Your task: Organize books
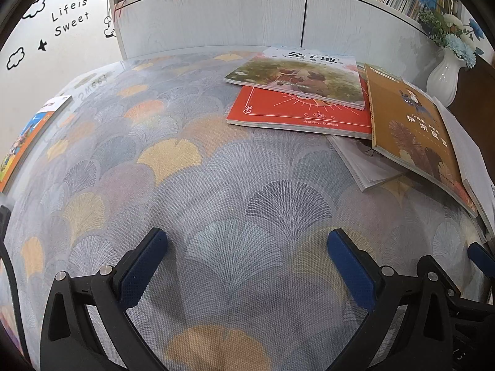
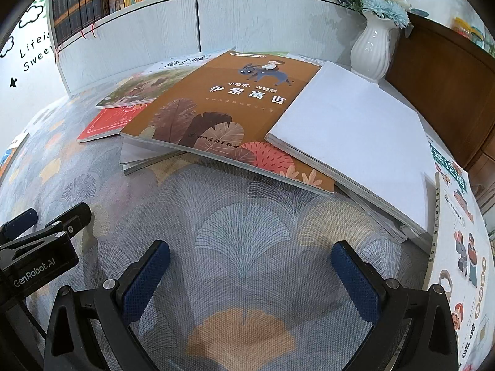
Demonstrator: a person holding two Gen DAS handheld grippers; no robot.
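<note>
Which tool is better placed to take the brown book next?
Right. The brown book lies straight ahead of the open right tool, its near edge raised. From the open left tool it sits far off to the side.

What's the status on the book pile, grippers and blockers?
Left gripper open, empty. Right gripper open, empty. Brown book overlapping red book, untouched. White vase behind pile.

A table point(image 1: 173, 154) covered in a ginkgo-leaf patterned cloth stands against a pale wood-grain cabinet point(image 1: 216, 15). A white wall point(image 1: 46, 49) at left carries black decals reading "Life is Sweet". Dark wooden furniture point(image 2: 439, 77) stands at right. Lighting is even.
</note>
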